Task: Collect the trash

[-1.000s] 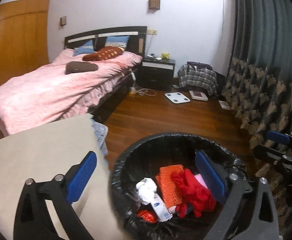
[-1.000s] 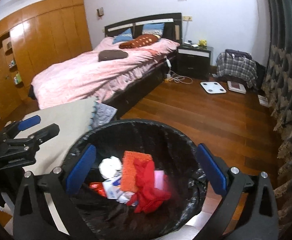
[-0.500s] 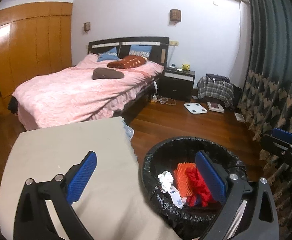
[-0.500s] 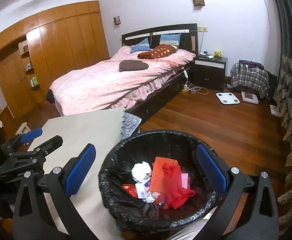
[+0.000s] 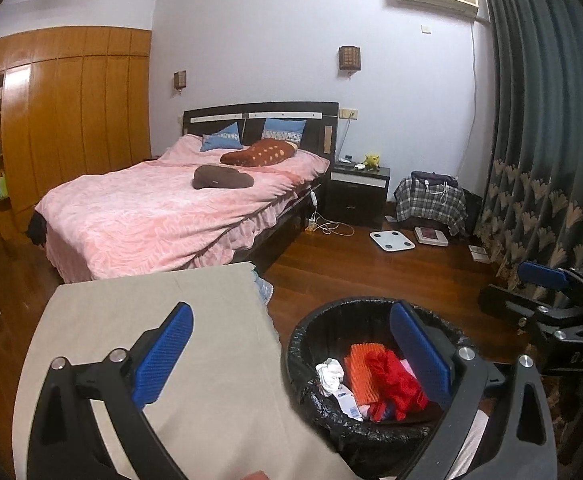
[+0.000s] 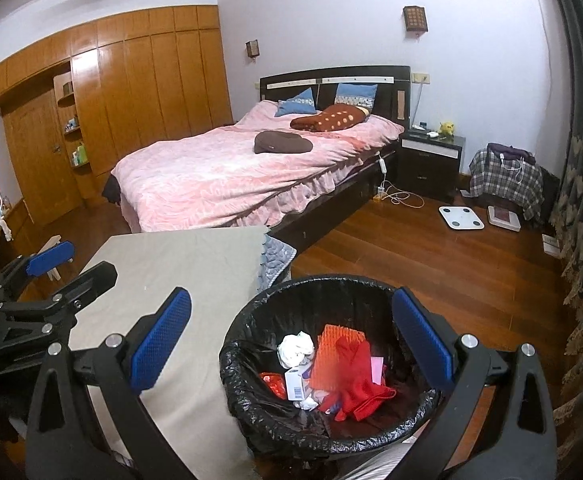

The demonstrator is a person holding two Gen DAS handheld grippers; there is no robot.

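The trash bin (image 6: 331, 364), lined with a black bag, stands on the wooden floor (image 6: 431, 264) just beside the bench (image 6: 179, 272). In the right wrist view it sits between and below the right gripper's fingers (image 6: 159, 336); in the left wrist view it lies under the right-hand finger of the left gripper (image 5: 291, 360). Inside the bin are a crumpled white tissue (image 6: 296, 347), an orange mesh piece (image 6: 333, 354), a red cloth (image 6: 357, 384), a small white carton (image 6: 296, 385) and a red wrapper (image 6: 273, 382).

Change over the last second: both cameras have pulled up and back from the bin. It filled the lower frame earlier; it now appears smaller and lower, with more of the room in view. The bin contents appear unchanged.

Finger state: the right gripper (image 6: 291, 344) and the left gripper are both spread wide, and neither holds anything.

Assessment: the withdrawal with nothing held suggests the deposit step is complete. The cloth-covered bench top shows no loose item between the left fingers (image 5: 163, 352). The task is probably at or near its end, unless trash remains outside both views.

Surroundings: a bed (image 6: 227, 176) with a pink cover stands beyond the bench.
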